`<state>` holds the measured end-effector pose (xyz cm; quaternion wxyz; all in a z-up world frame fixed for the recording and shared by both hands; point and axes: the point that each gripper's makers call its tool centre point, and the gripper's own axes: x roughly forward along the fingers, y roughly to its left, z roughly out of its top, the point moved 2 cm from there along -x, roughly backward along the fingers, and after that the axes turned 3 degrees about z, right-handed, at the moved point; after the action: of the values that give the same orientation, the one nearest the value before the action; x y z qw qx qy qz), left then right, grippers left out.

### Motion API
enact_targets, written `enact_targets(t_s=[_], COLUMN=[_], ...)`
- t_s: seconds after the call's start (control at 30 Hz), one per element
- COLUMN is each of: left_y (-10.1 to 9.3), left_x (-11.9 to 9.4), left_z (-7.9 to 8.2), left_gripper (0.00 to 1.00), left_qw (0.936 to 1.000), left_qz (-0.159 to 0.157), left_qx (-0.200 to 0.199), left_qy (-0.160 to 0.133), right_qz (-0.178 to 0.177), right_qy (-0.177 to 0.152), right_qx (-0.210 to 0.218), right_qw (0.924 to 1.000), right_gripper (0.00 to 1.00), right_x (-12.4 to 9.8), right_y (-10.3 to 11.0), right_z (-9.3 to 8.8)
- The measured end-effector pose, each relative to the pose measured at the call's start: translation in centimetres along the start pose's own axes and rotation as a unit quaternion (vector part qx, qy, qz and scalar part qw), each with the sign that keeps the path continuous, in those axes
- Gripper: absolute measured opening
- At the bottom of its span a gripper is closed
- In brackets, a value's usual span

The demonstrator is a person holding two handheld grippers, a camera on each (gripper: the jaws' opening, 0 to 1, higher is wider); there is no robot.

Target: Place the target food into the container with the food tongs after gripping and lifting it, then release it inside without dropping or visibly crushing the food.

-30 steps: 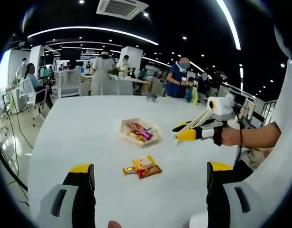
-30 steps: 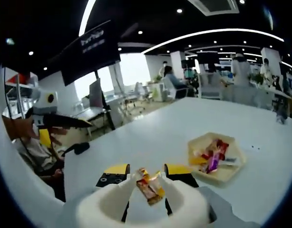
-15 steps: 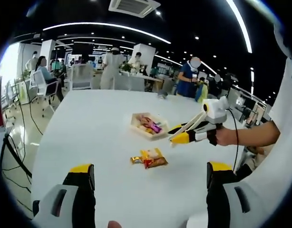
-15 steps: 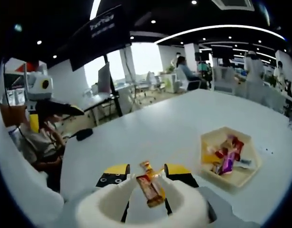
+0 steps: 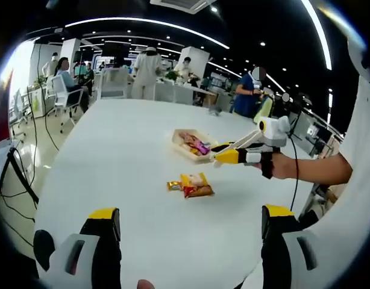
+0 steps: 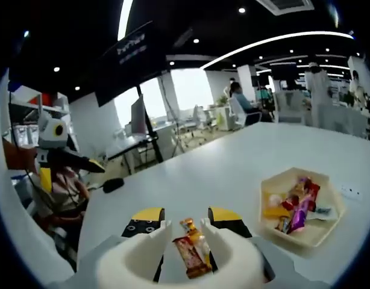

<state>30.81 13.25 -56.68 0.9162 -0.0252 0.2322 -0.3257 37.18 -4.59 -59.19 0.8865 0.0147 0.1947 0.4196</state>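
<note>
Moved: right gripper point(image 5: 224, 156) now at the tray's near edge, closer than a second ago; snacks same spot on table.
Left gripper point(image 5: 188, 226): jaws wide apart, holding nothing, above the table point(image 5: 112, 156).
Right gripper: can't tell open or shut; white tongs point(image 6: 179, 262) ride its jaws, arms spread, nothing pinched.
Snacks point(image 5: 191, 185): loose packets lying on table, between tray and left gripper, ungripped.
Tray point(image 5: 180, 144): beige, several wrapped snacks inside; just beside the right gripper tip.
</note>
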Motion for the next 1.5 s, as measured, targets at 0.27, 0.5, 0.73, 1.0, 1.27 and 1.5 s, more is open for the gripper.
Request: enact_targets(t_s=[0.27, 0.5, 0.73, 1.0, 1.27, 1.5], left_y=[0.8, 1.1, -0.2, 0.2, 1.5, 1.8], left_x=[-1.6, -2.7, -2.3, -2.6, -2.9, -2.9], left_z=[-1.6, -2.7, -6.7, -8.1, -8.6, -8.8], left_gripper=[0.99, 0.99, 0.99, 0.99, 0.99, 0.98], left_qw=[0.9990, 0.9972, 0.9911, 0.9875, 0.9841, 0.9834], left_qz=[0.033, 0.059, 0.080, 0.082, 0.103, 0.107], left_qx=[-0.028, -0.044, -0.092, -0.120, -0.122, -0.121], left_qy=[0.008, 0.015, 0.052, 0.061, 0.077, 0.082], right_qz=[0.041, 0.073, 0.118, 0.163, 0.202, 0.206], right_qy=[0.040, 0.060, -0.001, 0.069, 0.089, 0.089], right_qx=[-0.023, -0.039, -0.036, -0.105, -0.177, -0.187], right_qw=[0.9981, 0.9947, 0.9924, 0.9786, 0.9592, 0.9564], right_gripper=[0.28, 0.28, 0.28, 0.28, 0.28, 0.28], right_x=[3.0, 5.2, 6.3, 8.7, 10.5, 10.9], right_y=[0.5, 0.9, 0.1, 1.3, 1.4, 1.2], right_z=[-1.9, -3.2, -3.9, -8.2, -9.9, -10.3])
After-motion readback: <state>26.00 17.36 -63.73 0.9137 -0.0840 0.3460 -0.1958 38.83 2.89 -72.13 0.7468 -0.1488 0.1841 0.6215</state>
